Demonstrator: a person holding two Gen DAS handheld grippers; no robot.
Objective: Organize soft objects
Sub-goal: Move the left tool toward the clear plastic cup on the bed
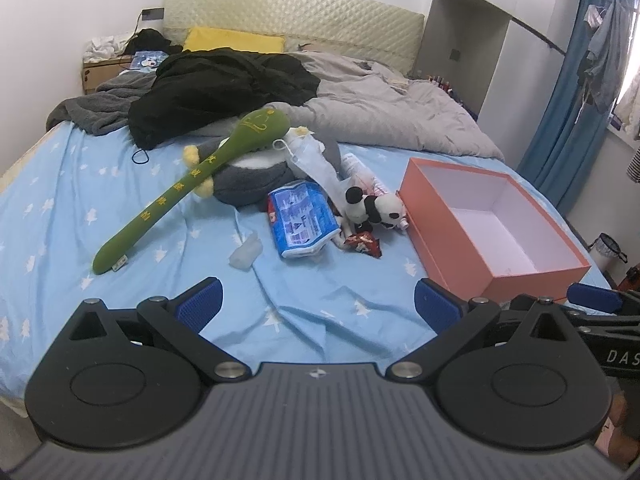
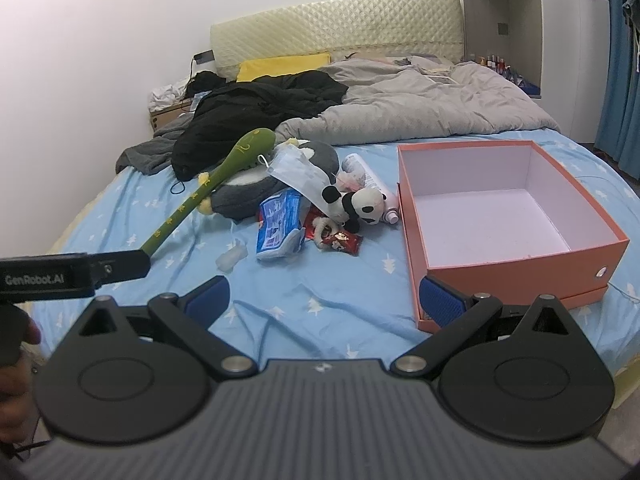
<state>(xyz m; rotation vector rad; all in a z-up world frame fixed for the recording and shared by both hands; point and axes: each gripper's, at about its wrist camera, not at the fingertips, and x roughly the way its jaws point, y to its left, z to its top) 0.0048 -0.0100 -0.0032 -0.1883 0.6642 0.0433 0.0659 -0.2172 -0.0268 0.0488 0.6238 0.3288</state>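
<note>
Ahead of both spread, empty grippers, left gripper (image 1: 318,300) and right gripper (image 2: 324,298), the panda plush (image 2: 356,206) lies in the clutter just left of the open orange box (image 2: 504,216). It looks light and squashy; pinching its belly seems best.

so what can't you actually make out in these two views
- Grey plush: mostly covered by the green plush stick and face mask, both views.
- White bottle: its label is too small to read, and the panda toy hides its lower part.
- Red snack packet: print unreadable.
</note>
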